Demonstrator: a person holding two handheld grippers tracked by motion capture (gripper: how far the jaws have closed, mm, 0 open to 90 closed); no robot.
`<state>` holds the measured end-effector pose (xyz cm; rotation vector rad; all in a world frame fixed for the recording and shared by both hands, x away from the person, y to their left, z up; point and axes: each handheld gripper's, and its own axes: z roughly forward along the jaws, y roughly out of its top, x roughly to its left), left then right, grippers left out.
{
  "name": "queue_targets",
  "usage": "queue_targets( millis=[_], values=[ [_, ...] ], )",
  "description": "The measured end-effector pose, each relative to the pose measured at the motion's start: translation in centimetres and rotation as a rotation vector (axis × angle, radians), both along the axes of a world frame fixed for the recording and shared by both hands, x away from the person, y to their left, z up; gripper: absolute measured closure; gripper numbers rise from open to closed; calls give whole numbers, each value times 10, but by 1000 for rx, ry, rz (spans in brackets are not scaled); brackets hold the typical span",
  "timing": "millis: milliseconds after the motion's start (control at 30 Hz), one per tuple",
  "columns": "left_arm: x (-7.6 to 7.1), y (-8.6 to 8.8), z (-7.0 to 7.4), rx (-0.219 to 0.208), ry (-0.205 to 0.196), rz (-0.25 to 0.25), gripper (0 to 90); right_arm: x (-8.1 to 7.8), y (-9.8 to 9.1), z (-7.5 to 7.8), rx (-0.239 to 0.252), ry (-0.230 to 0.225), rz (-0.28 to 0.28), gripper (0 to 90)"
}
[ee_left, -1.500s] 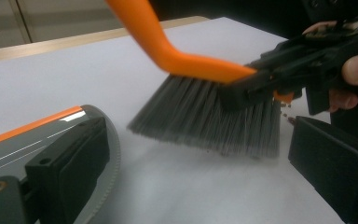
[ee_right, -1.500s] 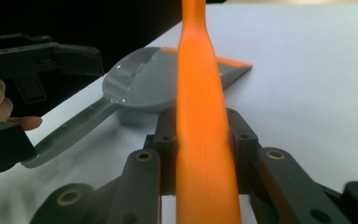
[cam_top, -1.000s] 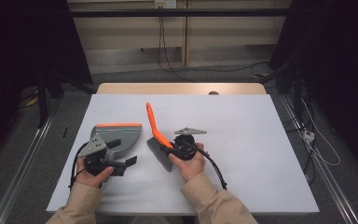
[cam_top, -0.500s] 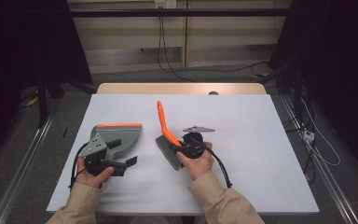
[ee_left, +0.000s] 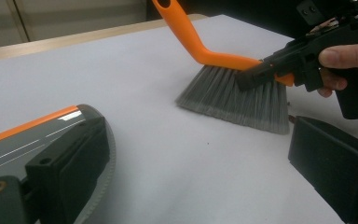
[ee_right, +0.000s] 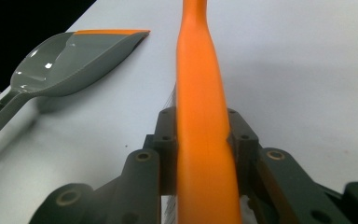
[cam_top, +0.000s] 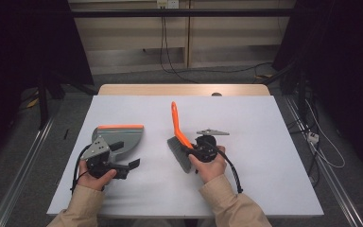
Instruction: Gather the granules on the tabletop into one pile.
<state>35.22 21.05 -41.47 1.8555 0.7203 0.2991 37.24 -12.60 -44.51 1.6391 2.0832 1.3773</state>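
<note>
A grey dustpan with an orange lip lies on the white table at the left, and it also appears as the dustpan in the right gripper view. My left gripper hovers at its near edge, open, with one jaw over the pan and the other over bare table. An orange-handled brush with grey bristles stands tilted at centre, bristles on the table. My right gripper is shut on the brush handle just above the bristles.
The white tabletop has free room on the right and at the back. A wooden table edge runs along the far side. Cables hang behind, and a metal rail lies on the floor at the left.
My right gripper has carried the brush to the right, away from the dustpan, and its handle now points more straight back. The left gripper and the dustpan have stayed put.
</note>
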Motion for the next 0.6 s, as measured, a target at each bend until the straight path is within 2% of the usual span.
queue_targets(
  millis=[600],
  values=[
    [-1, -1, 1, 2, -2, -4, 53, -9, -20, -1, 2, 4, -47, 709]
  ],
)
